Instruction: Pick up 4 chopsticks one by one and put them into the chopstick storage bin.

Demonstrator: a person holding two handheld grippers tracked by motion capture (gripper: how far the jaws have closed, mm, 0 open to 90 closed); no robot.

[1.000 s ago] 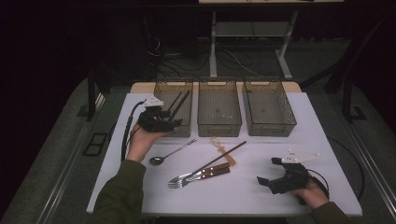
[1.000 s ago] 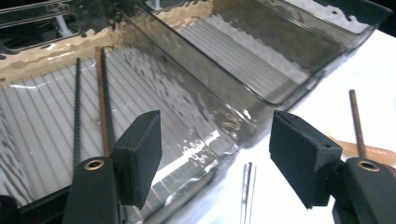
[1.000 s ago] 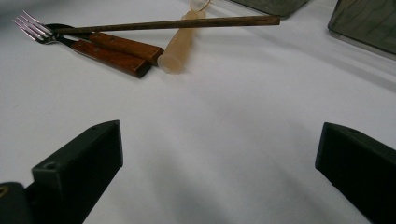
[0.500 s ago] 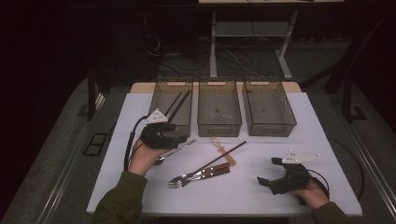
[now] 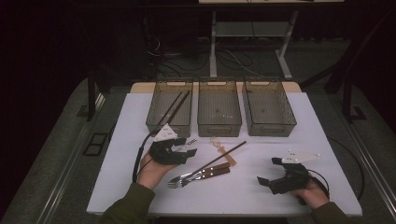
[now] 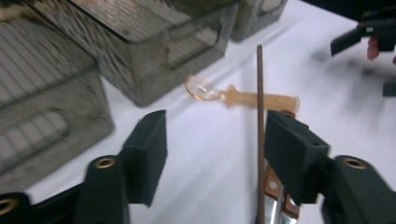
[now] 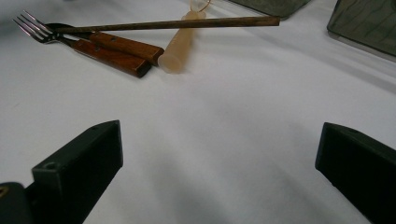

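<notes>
Left gripper (image 5: 187, 148) has dropped back from the left bin (image 5: 169, 108) toward the cutlery pile since the earlier frames; right gripper (image 5: 270, 173) hasn't budged. Left jaws have just been closing, now about half open, nothing pinched between them.

In the left gripper view the dark chopstick (image 6: 260, 121) runs up just inside the right pad, close to it, can't tell if touching. Left pad well clear, bare white table (image 6: 205, 154) in the gap. Wooden handles of the forks (image 6: 272, 192) sit just below the right pad. Translucent plastic spoon (image 6: 233, 95) lies just beyond the jaw tips, bowl toward the bins, with the chopstick crossing its handle.

High view: chopstick lies diagonally from the fork handles up toward the middle bin (image 5: 219, 106), left gripper at its left side. Two more dark sticks lean in the left bin.

Right gripper: jaws wide, empty, parked near the table's right front, well apart from the pile. Its view has forks, chopstick and spoon far ahead.
</notes>
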